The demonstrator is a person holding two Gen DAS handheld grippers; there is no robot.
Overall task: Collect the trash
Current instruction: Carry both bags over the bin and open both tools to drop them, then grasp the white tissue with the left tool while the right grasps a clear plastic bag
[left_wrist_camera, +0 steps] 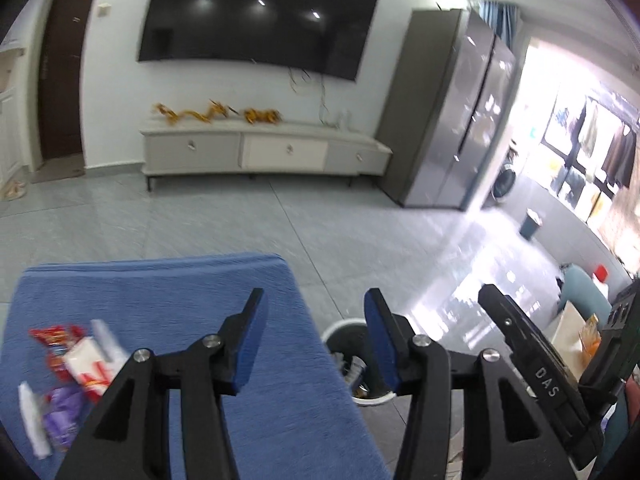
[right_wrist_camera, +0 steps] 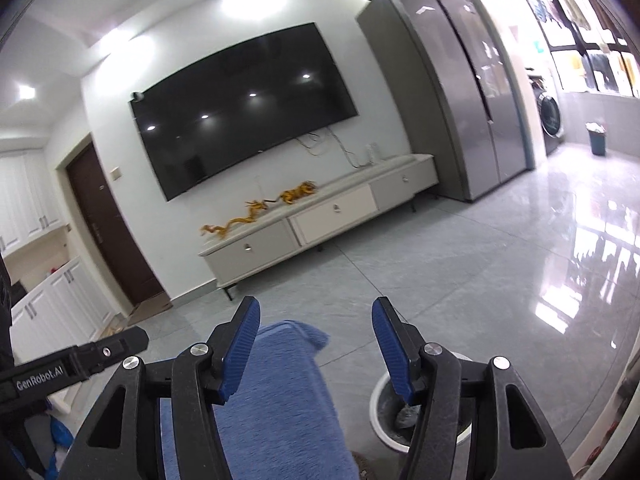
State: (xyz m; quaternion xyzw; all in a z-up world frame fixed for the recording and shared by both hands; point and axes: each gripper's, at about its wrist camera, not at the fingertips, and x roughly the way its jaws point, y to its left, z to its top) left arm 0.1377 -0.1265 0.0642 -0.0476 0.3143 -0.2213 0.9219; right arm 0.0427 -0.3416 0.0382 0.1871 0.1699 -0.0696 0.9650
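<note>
Left gripper sits with jaws parted, nothing between the blue pads, raised above a blue towel-covered surface and its right edge. Right gripper also parted and empty, pointing out over the towel's corner and the floor. From the left wrist view, the right gripper's black body shows at lower right; from the right wrist view, the left one's black body pokes in at lower left.

Trash still on the towel, lower left in the left view: a red snack wrapper, a white-and-red packet, a purple wrapper, a white scrap. All blurred. A white-rimmed waste bin stands on the floor just beside the towel's right edge, some scraps inside; same bin partly hidden behind the right finger in the right view.

Beyond: grey tiled floor, low TV cabinet, wall-mounted TV, grey fridge.
</note>
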